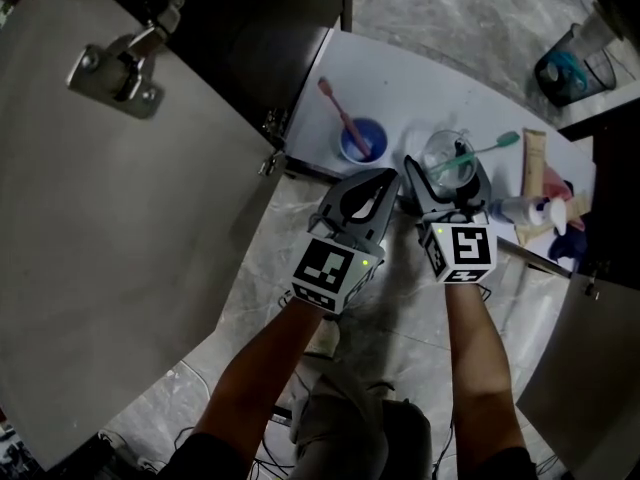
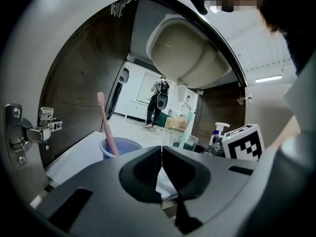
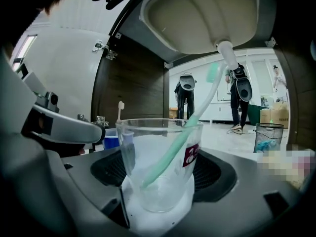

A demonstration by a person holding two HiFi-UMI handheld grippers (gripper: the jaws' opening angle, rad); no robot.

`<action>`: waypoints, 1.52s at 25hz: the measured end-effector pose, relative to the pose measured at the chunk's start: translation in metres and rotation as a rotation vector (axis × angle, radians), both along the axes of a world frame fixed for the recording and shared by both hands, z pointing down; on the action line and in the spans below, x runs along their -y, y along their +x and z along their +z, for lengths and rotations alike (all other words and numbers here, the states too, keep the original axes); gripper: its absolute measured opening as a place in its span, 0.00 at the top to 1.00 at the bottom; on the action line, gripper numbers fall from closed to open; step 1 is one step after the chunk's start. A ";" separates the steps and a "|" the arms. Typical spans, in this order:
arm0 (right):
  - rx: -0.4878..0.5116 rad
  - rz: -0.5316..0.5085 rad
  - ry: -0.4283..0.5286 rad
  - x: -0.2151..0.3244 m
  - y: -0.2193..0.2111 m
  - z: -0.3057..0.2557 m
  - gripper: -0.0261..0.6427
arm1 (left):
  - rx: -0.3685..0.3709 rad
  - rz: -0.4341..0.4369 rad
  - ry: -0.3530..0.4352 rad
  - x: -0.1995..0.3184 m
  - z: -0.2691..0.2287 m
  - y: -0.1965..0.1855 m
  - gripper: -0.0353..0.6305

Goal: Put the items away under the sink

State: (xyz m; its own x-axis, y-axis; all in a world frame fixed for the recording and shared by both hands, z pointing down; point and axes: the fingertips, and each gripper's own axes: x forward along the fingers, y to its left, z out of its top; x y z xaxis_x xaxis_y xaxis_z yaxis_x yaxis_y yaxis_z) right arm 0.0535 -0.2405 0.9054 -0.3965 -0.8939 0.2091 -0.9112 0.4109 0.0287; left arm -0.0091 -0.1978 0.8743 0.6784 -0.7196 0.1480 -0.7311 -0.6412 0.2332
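Right gripper (image 1: 446, 174): clamped on one clear cup (image 3: 160, 152), upright, white shelf (image 1: 400, 88) under it. Inside, one green toothbrush (image 3: 182, 132), long axis tilted, head up and away toward the right jaw's side. Left gripper (image 1: 388, 178): just beside on the left, jaws pressed together, empty. Beyond left gripper: one blue cup (image 1: 362, 140) holding one pink toothbrush (image 1: 340, 116), leaning left. Right of right gripper: one spray bottle (image 1: 525, 208), one tube (image 1: 533, 163).
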 end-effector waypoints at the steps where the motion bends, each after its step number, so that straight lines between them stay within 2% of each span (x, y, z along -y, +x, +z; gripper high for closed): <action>1: -0.008 -0.005 -0.008 0.000 -0.001 0.002 0.45 | 0.001 -0.003 -0.004 -0.001 0.002 0.000 0.93; 6: -0.092 -0.066 -0.058 -0.005 -0.013 0.014 0.45 | -0.006 -0.007 -0.024 -0.005 0.009 0.004 0.93; 11: -0.061 -0.073 -0.096 -0.006 -0.011 0.017 0.45 | -0.011 -0.016 -0.044 -0.007 0.012 0.006 0.93; 17: -0.060 -0.030 -0.139 -0.008 -0.007 0.020 0.45 | -0.001 -0.020 -0.058 -0.011 0.008 0.001 0.93; 27: -0.065 0.019 -0.187 -0.043 0.000 0.023 0.45 | -0.007 -0.041 -0.097 -0.050 -0.006 -0.013 0.93; 38: -0.067 0.008 -0.202 -0.006 0.005 0.025 0.45 | -0.026 -0.022 -0.100 -0.055 -0.009 -0.013 0.93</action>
